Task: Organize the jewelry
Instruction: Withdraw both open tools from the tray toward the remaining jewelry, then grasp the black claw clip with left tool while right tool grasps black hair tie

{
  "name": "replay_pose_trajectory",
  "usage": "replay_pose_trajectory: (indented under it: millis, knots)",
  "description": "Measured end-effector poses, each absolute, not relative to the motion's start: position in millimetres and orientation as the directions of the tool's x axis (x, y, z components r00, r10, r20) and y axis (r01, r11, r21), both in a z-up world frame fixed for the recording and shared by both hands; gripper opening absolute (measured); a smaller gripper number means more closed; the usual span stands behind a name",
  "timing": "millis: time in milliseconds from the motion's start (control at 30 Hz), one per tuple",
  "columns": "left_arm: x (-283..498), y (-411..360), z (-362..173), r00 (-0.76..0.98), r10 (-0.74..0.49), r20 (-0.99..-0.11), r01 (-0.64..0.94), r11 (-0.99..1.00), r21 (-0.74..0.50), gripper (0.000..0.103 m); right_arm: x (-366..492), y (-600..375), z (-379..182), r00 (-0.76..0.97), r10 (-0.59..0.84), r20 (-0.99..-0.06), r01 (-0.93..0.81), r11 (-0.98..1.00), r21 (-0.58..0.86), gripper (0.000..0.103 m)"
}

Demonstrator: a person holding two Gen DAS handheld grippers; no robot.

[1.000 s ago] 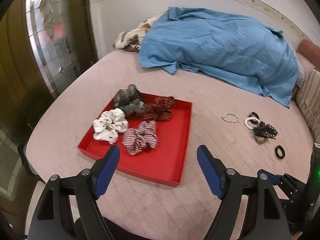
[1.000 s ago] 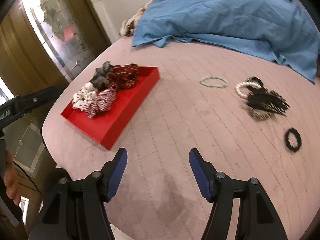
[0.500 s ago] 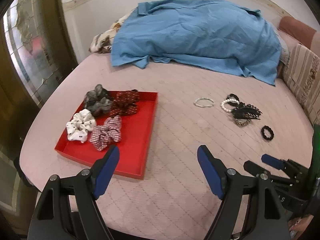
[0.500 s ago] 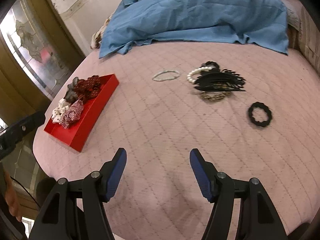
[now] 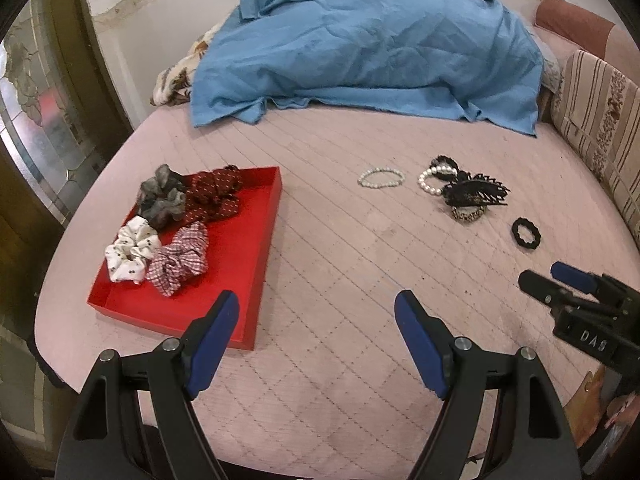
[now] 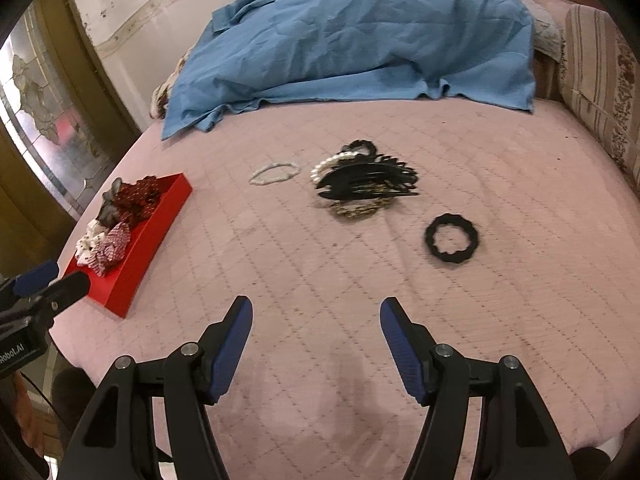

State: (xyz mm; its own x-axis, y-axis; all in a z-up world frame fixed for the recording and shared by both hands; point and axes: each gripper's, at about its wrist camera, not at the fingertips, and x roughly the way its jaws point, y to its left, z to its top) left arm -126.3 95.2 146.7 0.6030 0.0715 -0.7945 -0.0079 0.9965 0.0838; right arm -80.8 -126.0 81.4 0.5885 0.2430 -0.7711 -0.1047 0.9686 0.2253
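A red tray on the pink bed holds several scrunchies; it also shows in the right wrist view. Loose on the bed lie a white bead bracelet, a pearl bracelet, a black claw clip on a pile of hair ties, and a black hair tie. My left gripper is open and empty over the bed near the tray's front corner. My right gripper is open and empty, short of the black hair tie.
A blue cloth covers a heap at the back of the bed. A striped cushion lies at the right. A glass-panelled door stands at the left. The bed edge curves close below both grippers.
Both grippers have swung to the right, away from the tray, and the loose jewelry now sits nearer the middle of both views. Both stay open.
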Motion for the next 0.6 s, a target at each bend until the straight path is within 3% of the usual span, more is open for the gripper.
replay_pose_trajectory:
  millis: [600]
  knots:
    - [-69.2,61.0,114.7,0.523,-0.056,-0.85,0.076,0.997,-0.019,0.079,-60.2,-214.5,58.7,0.599,0.121,-0.792,0.055,0.98,0.192,0.072]
